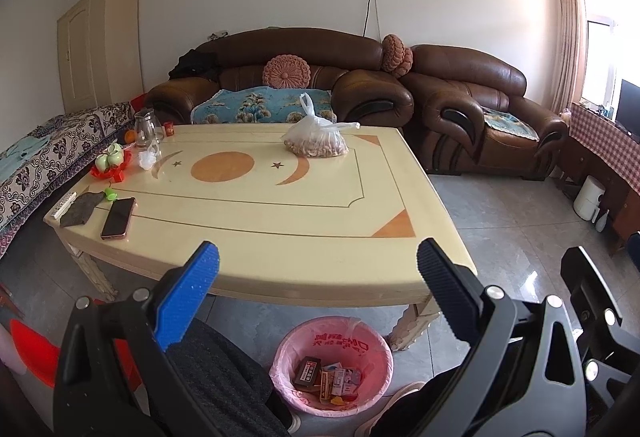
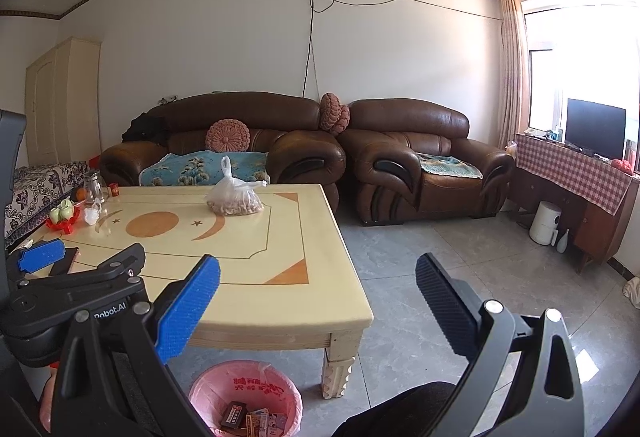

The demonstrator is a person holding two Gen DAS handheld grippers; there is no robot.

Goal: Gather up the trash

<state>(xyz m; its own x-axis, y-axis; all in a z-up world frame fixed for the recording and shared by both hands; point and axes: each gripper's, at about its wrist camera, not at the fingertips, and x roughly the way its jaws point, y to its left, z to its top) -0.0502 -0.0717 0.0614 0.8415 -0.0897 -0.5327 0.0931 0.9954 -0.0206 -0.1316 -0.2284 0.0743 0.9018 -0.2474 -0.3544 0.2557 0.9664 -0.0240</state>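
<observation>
Hovering wide and empty, the left gripper and right gripper are facing crumpled white paper, at ten o'clock on the table; light, soft, pinchable anywhere.

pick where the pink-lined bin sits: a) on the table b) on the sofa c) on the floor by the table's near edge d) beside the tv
c, the bin stands on the floor tiles just below the near edge of the table, with small boxes inside.
</observation>
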